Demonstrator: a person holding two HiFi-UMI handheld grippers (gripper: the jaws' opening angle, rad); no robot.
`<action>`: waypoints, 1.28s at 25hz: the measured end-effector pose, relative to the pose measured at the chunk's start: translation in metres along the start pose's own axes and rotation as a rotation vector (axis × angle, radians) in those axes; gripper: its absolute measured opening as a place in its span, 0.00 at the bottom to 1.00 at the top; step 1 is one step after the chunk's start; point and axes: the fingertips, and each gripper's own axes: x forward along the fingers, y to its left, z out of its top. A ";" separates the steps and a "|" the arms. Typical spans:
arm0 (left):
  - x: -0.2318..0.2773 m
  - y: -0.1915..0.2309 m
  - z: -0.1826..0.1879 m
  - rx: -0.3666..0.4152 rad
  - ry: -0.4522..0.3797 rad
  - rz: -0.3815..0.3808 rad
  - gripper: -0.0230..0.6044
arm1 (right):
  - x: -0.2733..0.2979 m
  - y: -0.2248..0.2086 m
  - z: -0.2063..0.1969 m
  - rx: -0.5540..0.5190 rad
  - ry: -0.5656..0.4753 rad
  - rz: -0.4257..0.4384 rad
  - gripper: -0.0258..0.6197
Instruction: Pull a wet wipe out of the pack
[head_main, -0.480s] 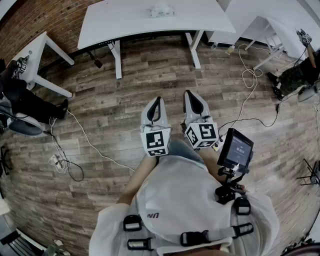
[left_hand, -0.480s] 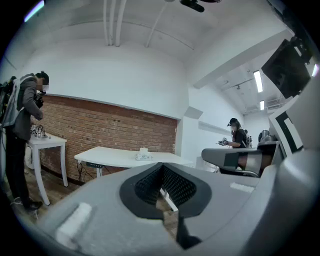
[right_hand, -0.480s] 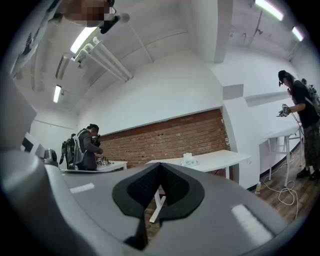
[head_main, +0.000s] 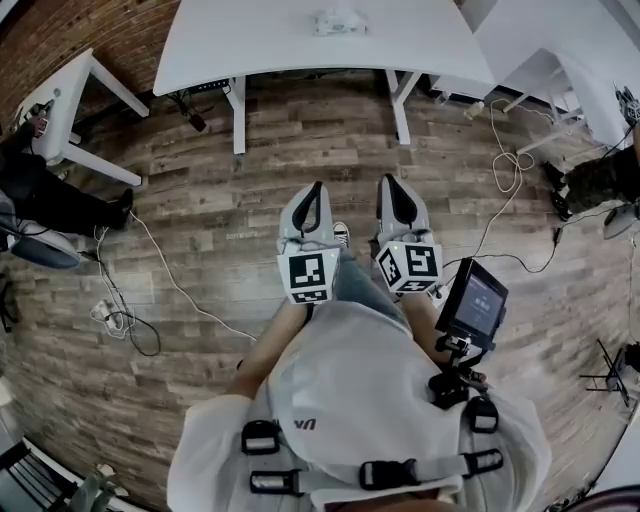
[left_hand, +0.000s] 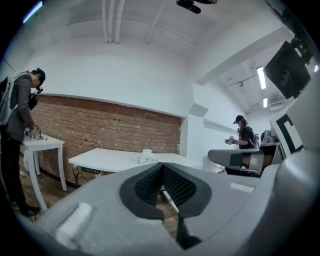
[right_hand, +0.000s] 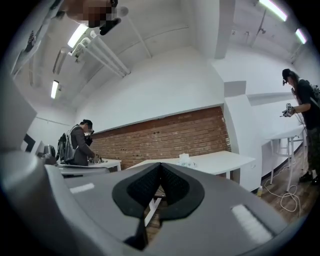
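Note:
The wet wipe pack (head_main: 340, 20) lies on the white table (head_main: 250, 40) at the far side of the room, with a white wipe sticking up from its top. It shows small in the left gripper view (left_hand: 146, 157) and the right gripper view (right_hand: 185, 160). My left gripper (head_main: 316, 188) and right gripper (head_main: 388, 182) are held side by side in front of my chest, level and pointing at the table, well short of it. Both are shut with nothing between the jaws (left_hand: 161, 166) (right_hand: 160, 165).
Wooden floor lies between me and the table, with cables (head_main: 150, 300) trailing at the left and cables (head_main: 505, 160) at the right. A small white table (head_main: 70, 90) with a person (left_hand: 17, 130) stands left. Another person (right_hand: 302, 115) and white tables are at the right. A screen (head_main: 472, 300) is mounted by my chest.
I have stepped toward the table, which sits a little nearer and further right in the head view. A shoe now shows between the grippers. Both stay shut.

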 end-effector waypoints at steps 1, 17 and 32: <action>0.012 0.003 0.002 0.005 -0.003 0.004 0.04 | 0.012 -0.005 0.001 0.002 0.001 0.008 0.05; 0.204 0.038 0.031 -0.029 -0.017 0.107 0.04 | 0.199 -0.101 0.024 0.058 0.036 0.158 0.05; 0.345 0.097 0.045 0.018 -0.021 0.044 0.04 | 0.346 -0.119 0.011 -0.011 0.084 0.193 0.05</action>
